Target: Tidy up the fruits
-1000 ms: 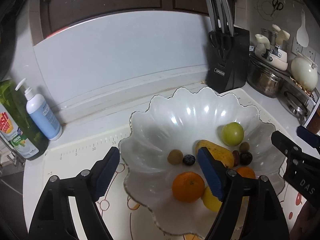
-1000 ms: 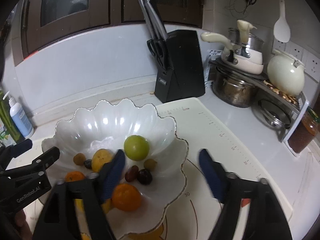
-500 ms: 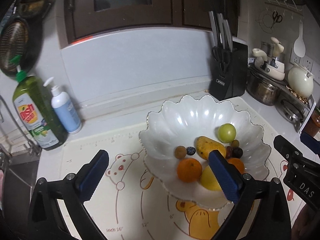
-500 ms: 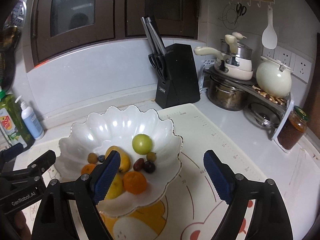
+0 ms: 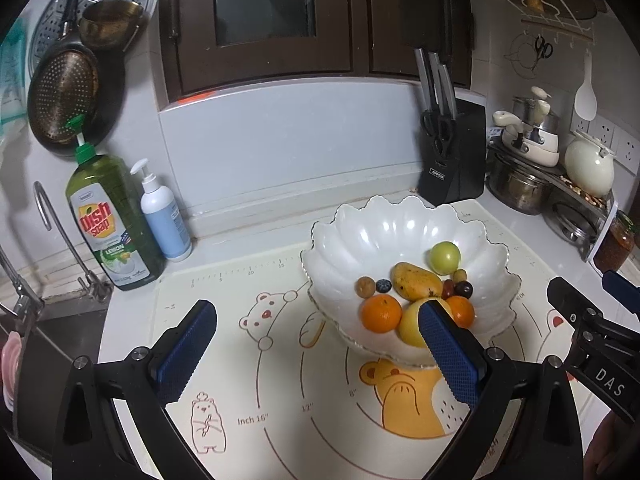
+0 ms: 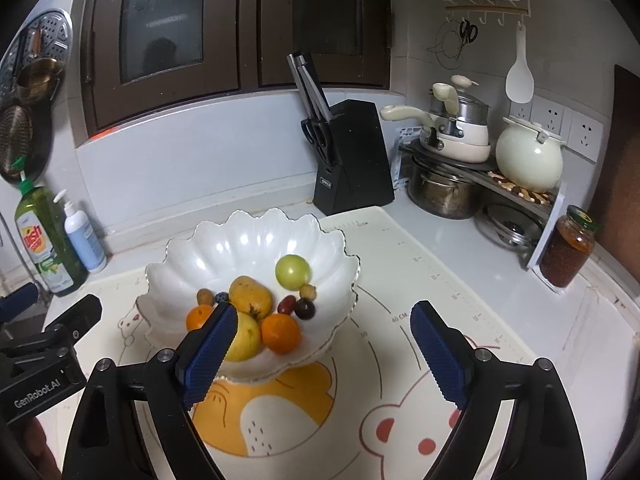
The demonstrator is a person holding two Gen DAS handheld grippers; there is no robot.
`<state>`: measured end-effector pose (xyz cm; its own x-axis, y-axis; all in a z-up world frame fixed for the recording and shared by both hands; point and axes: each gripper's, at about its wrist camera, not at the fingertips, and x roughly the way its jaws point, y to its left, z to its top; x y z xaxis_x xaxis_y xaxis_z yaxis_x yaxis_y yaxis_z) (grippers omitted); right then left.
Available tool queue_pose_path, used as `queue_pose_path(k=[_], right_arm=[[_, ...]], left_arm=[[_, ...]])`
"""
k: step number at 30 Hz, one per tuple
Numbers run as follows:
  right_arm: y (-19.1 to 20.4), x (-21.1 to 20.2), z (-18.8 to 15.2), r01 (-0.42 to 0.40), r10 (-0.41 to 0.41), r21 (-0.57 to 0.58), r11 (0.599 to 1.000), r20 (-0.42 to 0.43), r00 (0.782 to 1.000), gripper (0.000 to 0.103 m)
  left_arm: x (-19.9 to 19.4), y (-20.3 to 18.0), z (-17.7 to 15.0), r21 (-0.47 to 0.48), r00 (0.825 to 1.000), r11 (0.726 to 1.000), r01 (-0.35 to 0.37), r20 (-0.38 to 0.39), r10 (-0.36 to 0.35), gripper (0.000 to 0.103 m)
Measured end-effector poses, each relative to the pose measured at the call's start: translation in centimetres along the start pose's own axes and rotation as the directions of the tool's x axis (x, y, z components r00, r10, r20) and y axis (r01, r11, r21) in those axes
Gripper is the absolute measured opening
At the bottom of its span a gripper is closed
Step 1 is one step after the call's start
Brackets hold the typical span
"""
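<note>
A white scalloped bowl [image 5: 400,236] [image 6: 248,240] stands on the bear-print mat [image 5: 280,380]. It holds a green round fruit [image 5: 445,257] [image 6: 293,272], a mango [image 5: 414,280] [image 6: 250,296], two oranges [image 5: 381,313] [image 6: 281,332], a yellow fruit [image 5: 412,322] and several small dark and brown fruits [image 5: 464,289]. My left gripper [image 5: 316,312] hangs wide open above the mat, short of the bowl's near left rim, with nothing in it. My right gripper [image 6: 324,312] hovers before the bowl's near right rim, its jaws opening and empty.
A green dish soap bottle [image 5: 112,224], a white pump bottle [image 5: 164,216] and a sink tap [image 5: 24,280] stand at the left. A black knife block [image 6: 352,160] is behind the bowl. Pots [image 6: 444,192], a cream kettle [image 6: 528,160] and a jar [image 6: 568,252] crowd the right.
Both grippers have drawn back and up from the bowl, which now looks smaller and farther off. Both pairs of jaws have widened. The fruits have not moved.
</note>
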<state>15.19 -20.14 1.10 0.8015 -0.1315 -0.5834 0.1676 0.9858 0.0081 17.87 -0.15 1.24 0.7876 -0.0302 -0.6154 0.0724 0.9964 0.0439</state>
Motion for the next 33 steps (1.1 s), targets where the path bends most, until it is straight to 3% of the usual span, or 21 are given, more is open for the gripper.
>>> queue_pose_path(k=[33], right_arm=[[0.0,-10.5,-8.1,0.014,-0.014,-0.002,1.0,0.054,0.998,0.089]], left_arm=[[-10.6,1.4,-9.3,-0.041,0.997,0.999,-0.008,0.078,0.011,0.103]])
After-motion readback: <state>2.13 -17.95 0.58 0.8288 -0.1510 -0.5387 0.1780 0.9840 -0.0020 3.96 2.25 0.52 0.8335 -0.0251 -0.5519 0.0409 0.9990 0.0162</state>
